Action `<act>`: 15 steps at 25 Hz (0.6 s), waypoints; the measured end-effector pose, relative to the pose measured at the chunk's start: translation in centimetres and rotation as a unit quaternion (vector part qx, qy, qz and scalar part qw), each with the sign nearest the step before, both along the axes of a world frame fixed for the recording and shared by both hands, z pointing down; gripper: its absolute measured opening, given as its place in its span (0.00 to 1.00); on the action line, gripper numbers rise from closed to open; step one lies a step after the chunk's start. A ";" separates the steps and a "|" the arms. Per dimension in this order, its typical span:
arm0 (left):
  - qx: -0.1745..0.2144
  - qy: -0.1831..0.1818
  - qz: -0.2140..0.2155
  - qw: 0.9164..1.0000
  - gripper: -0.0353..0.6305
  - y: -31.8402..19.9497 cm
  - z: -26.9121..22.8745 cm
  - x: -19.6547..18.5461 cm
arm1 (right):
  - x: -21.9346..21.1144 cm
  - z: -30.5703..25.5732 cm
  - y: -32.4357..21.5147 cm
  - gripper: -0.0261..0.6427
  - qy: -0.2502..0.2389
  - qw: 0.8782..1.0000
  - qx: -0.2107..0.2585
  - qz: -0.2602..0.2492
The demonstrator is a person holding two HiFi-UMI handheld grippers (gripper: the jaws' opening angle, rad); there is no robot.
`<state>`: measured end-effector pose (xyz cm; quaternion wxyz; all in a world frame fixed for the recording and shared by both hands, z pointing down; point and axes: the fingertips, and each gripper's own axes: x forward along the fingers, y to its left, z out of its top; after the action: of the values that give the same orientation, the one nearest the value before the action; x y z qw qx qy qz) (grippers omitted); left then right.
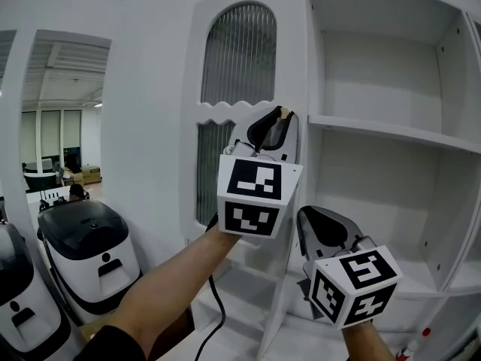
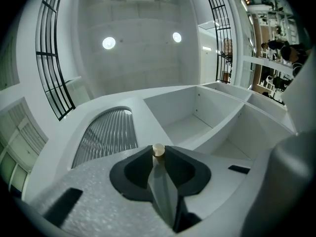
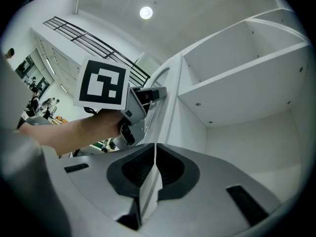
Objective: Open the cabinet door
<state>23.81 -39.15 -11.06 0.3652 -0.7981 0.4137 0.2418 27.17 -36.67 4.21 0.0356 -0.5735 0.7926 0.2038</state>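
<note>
The white cabinet door [image 1: 239, 126] has ribbed glass panels and stands swung out from the cabinet. Its small brass knob [image 1: 285, 113] sits at the door's right edge. My left gripper [image 1: 276, 120] is shut on this knob; in the left gripper view the knob [image 2: 158, 149] shows pinched at the tips of the left gripper [image 2: 158, 158], with the ribbed glass [image 2: 107, 135] beyond. My right gripper [image 1: 307, 218] hangs lower, to the right of the door's edge, shut on nothing. In the right gripper view the right gripper [image 3: 155, 148] points up along the door edge towards the left gripper [image 3: 144, 98].
Open white shelves [image 1: 391, 130] fill the cabinet to the right of the door. Two black-and-white machines [image 1: 90, 250] stand on the floor at the left. A black cable [image 1: 218, 307] hangs below the left arm. A small red-capped item [image 1: 425, 334] sits at the bottom right.
</note>
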 end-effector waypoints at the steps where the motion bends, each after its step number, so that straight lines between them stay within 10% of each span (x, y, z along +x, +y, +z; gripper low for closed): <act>1: -0.001 0.001 0.001 1.000 0.17 0.1 0.0 -0.1 | -0.1 0.2 0.1 0.07 -0.001 1.000 -0.003 -0.005; 15: -0.011 0.008 0.007 1.000 0.18 1.5 0.2 -1.3 | -0.9 5.9 0.2 0.08 0.002 0.996 -0.063 -0.060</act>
<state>22.49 -37.63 -10.85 0.3513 -0.8030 0.4140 0.2458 26.29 -36.49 10.15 0.0102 -0.5257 0.8369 0.1523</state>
